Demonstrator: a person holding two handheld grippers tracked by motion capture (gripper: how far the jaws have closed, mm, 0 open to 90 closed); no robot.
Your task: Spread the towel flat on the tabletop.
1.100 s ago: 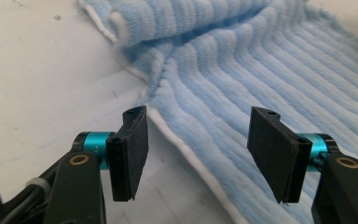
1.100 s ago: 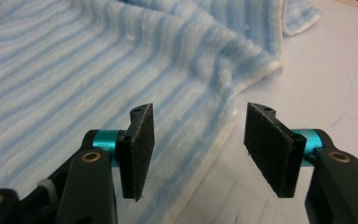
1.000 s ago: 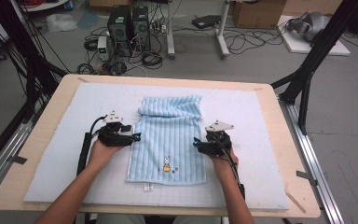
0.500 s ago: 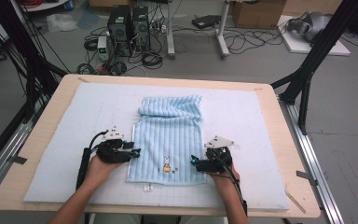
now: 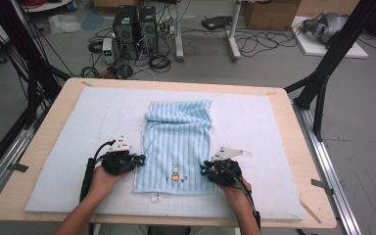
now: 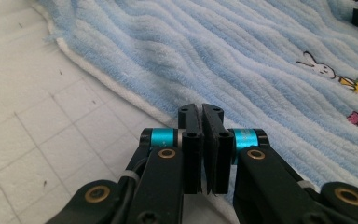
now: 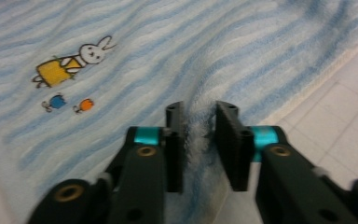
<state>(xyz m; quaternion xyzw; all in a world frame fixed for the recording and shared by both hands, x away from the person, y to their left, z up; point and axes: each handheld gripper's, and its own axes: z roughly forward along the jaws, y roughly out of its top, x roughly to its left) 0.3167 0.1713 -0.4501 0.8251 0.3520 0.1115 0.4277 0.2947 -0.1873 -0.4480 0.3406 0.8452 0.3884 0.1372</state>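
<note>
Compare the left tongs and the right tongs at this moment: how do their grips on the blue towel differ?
The left tongs sit at the towel's left edge, jaws nearly touching, just closed; cloth between them can't be made out. The right tongs sit at its right edge, also just closed, pinching a visible ridge of cloth, gap wider. Both are low near the towel's near end.

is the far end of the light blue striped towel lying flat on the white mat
No, in the high view the far end of the light blue striped towel is folded over and bunched on the white foam mat.

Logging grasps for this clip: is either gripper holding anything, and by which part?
Both hold the towel. The left gripper pinches its left side edge near the front; the right gripper pinches a raised fold at its right side edge.
</note>
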